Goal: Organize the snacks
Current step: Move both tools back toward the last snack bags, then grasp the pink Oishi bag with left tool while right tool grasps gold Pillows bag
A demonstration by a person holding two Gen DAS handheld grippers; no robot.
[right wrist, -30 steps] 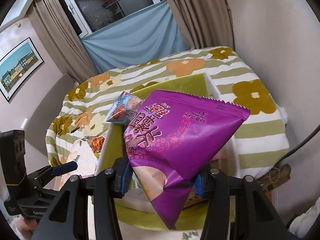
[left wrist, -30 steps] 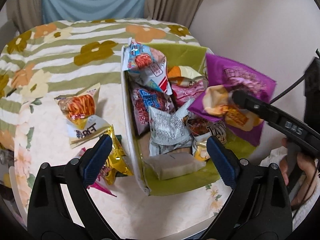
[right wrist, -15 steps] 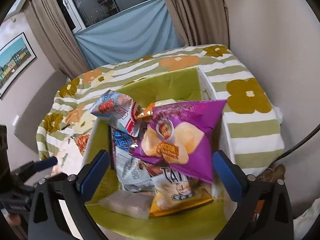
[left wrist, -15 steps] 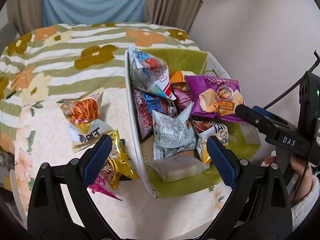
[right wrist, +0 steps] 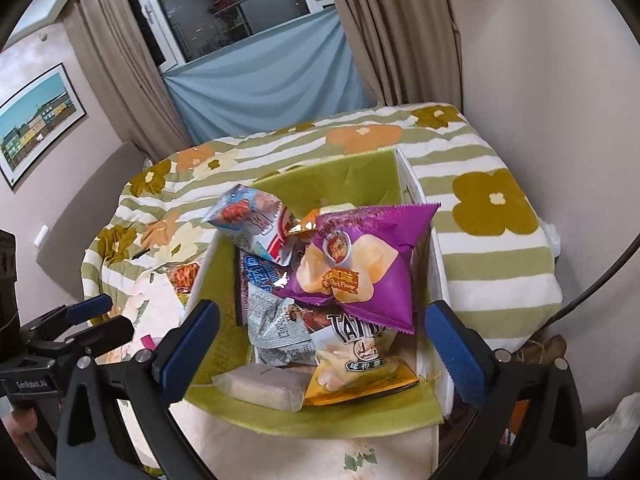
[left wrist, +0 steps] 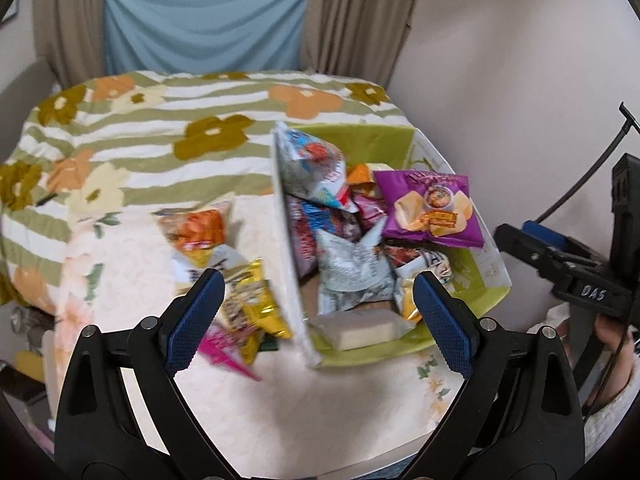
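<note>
A white box with green lining (left wrist: pixel 285 240) (right wrist: pixel 408 184) sits on the table, full of snack bags. A purple chip bag (left wrist: pixel 430 210) (right wrist: pixel 360 264) lies on top of the pile, free of any gripper. My right gripper (right wrist: pixel 322 344) is open and empty above the box's near end; it also shows at the right of the left wrist view (left wrist: pixel 536 248). My left gripper (left wrist: pixel 314 316) is open and empty above the box's left wall. An orange-and-white bag (left wrist: pixel 196 240), a yellow bag (left wrist: pixel 256 308) and a pink packet (left wrist: pixel 224 354) lie on the table left of the box.
The table has a floral, green-striped cloth (left wrist: pixel 160 128). A wall (left wrist: pixel 520 80) stands close on the right, with curtains and a window (right wrist: pixel 240 12) behind. The left gripper shows at the lower left of the right wrist view (right wrist: pixel 80 324).
My right gripper opened and let go of the purple chip bag, which now lies on the pile in the box. The right gripper drew back. The left gripper rose slightly.
</note>
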